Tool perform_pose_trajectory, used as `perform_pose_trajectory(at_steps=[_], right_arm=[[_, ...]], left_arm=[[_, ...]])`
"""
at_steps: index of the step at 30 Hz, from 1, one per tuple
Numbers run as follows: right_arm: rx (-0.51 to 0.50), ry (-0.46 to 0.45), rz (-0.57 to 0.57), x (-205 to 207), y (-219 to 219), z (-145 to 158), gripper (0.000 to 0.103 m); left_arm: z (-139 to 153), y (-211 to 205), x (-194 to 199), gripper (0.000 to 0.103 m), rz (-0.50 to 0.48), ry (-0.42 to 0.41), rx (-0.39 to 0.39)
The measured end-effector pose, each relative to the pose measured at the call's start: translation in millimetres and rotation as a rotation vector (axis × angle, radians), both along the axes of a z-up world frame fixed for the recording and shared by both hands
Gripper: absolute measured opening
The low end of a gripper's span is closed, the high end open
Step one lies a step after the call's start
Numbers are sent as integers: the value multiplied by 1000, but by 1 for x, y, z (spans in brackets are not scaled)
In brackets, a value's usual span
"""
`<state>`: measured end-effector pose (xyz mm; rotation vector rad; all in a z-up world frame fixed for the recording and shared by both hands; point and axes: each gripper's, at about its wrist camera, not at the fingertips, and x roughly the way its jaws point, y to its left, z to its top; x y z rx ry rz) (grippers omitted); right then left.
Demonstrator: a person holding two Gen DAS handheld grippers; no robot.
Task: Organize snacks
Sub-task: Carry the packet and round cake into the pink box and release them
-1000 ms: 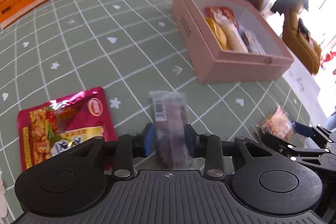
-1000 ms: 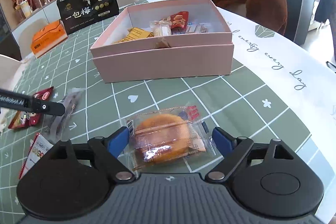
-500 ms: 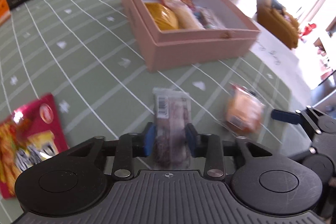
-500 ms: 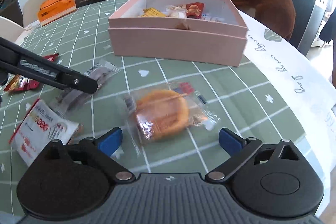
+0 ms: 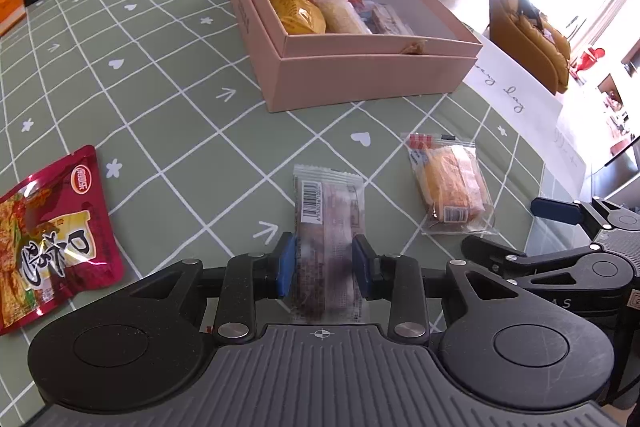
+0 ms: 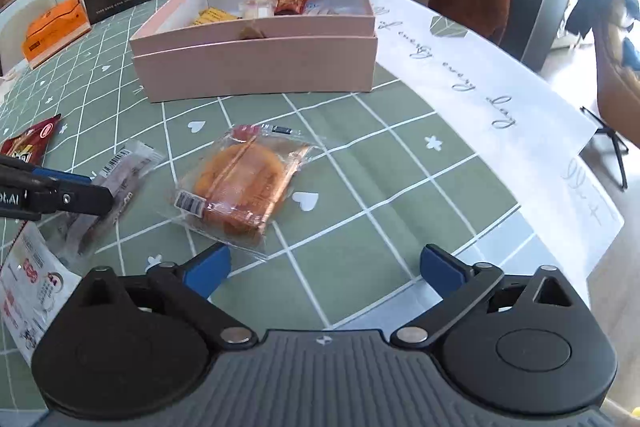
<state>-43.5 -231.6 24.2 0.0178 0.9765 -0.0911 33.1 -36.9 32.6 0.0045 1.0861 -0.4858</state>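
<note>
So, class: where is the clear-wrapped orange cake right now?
The clear-wrapped orange cake lies on the green checked tablecloth, before the pink cardboard box, ahead of the open right gripper.

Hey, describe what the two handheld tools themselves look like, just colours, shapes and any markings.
Both match: the left tool and right tool have matte black linkage arms with silver pivot pins, blue finger pads, two round black discs and a grey ribbed body with a small crosshair mark. Partial white lettering shows on the sides. No cables or sleeves are visible.
</note>
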Motion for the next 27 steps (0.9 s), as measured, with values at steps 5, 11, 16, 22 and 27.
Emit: perform_pose_trajectory(at_steps=[5,11,16,22,27], right_arm=[[-5,24,-34,7,6,0,103],[71,59,4,15,6,18,92],[145,18,-65,35,8,28,92],[140,61,-59,57,13,17,92],[100,95,-49,69,16,7,94]], left_arm=[[-1,2,-1,36,5,-2,-8],[-1,0,-5,37,5,-20,0],[0,-9,-8,39,-37,-39,50],[0,-26,-11,51,-89,-61,125],[-4,-41,-22,69,-165,-118,189]])
